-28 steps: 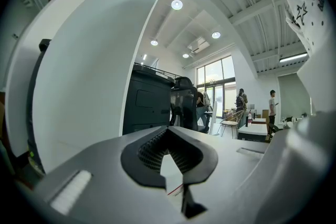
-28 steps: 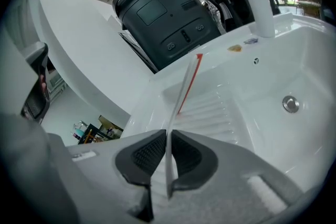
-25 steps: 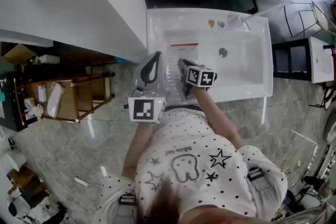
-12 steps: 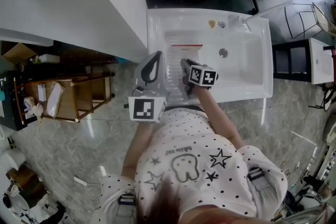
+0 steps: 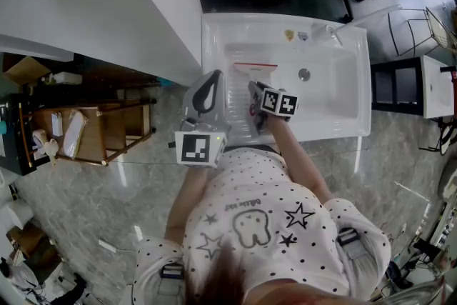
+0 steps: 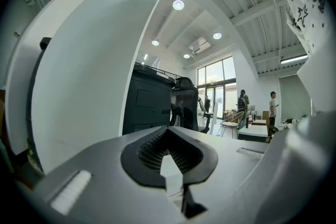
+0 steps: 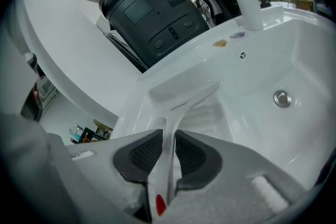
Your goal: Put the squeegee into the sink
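Now my right tongs (image 7: 168,138) point down into the white moulded sink (image 5: 357,53) at its near left. Their jaws have just been opening and stand apart, with the handle of the white plastic squeegee (image 7: 182,96) between the pads, no longer pinched. The squeegee's red-edged blade lies further in, over the basin's ribbed slope and left of the round metal drain (image 5: 304,73). My left tongs (image 6: 168,131) are closed on nothing, held level at the sink's left rim.
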